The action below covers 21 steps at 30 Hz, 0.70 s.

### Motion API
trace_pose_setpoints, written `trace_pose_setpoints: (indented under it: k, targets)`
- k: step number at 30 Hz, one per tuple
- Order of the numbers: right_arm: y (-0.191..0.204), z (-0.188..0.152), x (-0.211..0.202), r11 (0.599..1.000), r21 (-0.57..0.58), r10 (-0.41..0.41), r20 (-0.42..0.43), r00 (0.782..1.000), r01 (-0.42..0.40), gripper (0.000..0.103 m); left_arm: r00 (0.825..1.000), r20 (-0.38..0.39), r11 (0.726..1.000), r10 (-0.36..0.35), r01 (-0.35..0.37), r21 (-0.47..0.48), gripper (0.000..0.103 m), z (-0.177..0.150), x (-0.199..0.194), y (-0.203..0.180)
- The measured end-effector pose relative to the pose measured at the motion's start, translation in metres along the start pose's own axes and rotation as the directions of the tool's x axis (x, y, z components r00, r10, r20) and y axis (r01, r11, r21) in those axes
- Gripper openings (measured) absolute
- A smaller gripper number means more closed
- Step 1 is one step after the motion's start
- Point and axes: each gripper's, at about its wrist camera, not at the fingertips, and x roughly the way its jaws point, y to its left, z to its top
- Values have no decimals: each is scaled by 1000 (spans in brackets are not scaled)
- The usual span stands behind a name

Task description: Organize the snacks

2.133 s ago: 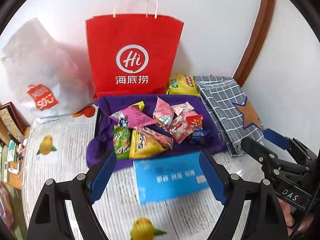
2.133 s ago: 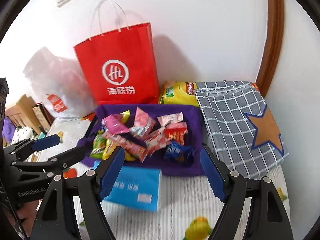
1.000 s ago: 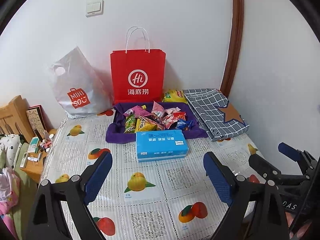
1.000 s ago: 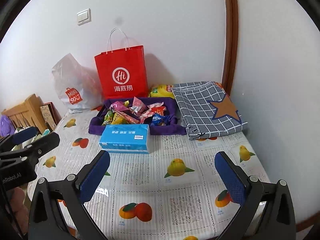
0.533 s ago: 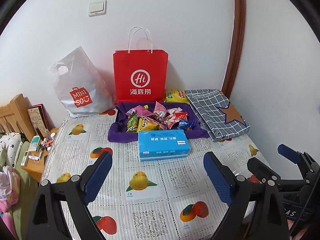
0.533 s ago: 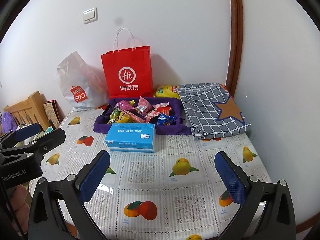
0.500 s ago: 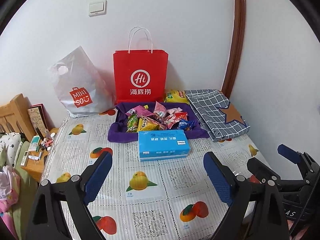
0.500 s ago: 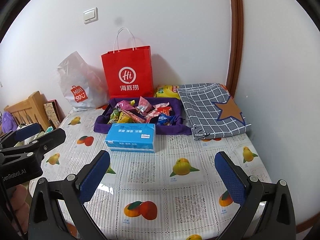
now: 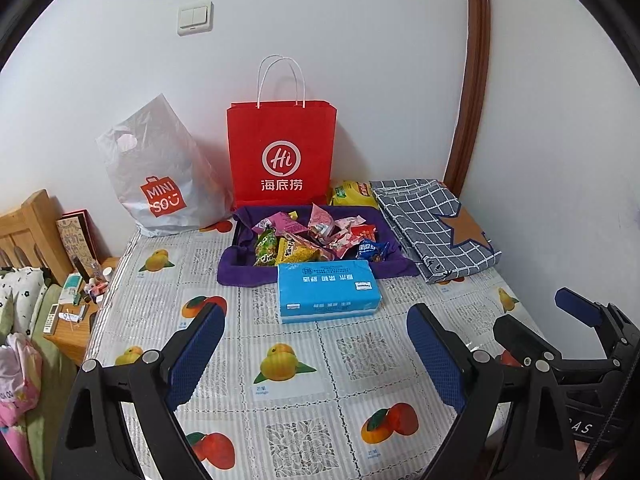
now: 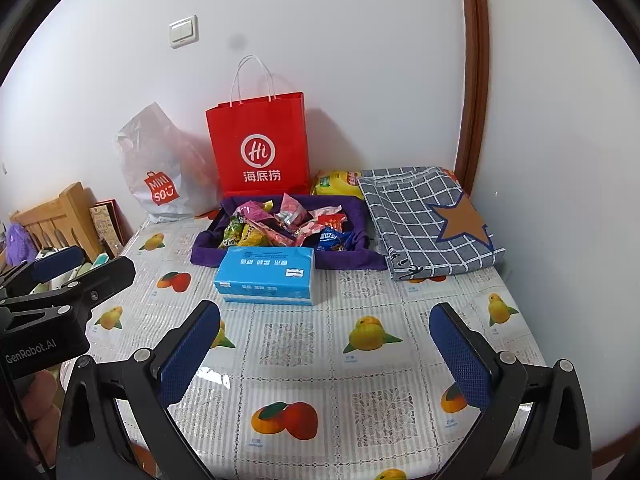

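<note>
Both grippers hang above the near part of the desk (image 9: pixel 304 412), well apart from the goods. The left gripper (image 9: pixel 316 344) has its fingers (image 9: pixel 196 354) spread wide and holds nothing; the right gripper (image 10: pixel 324 344) is likewise wide and holds nothing.

The snacks (image 9: pixel 316 238) lie heaped in a purple tray (image 9: pixel 236 270) at the far middle of the desk. A blue tissue pack (image 9: pixel 328 290) lies just in front of the tray, touching its near wall, directly between the grippers and the snacks.

Behind the tray a red paper bag (image 9: pixel 282 152) stands upright against the wall. Left of it sits a white plastic bag (image 9: pixel 160 176). Right of the tray lies a folded grey checked cloth (image 9: pixel 432 224) with a brown star. A yellow packet (image 9: pixel 352 194) lies between bag and cloth, partly covered by the cloth.

The wrappers overlap; their count and print cannot be read. Small items on the wooden bedside stand (image 9: pixel 72 320) at left are too small to identify. In the right wrist view the left gripper is cut off at the frame edge.
</note>
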Motion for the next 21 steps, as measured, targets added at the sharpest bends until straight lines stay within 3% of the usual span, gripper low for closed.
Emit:
trace_pose_setpoints:
  k: [21]
  targets:
    - [2,2,0,1000,-3,2,0,1000,-2,103,1000,1,1000,0,0,0,92,0,0,1]
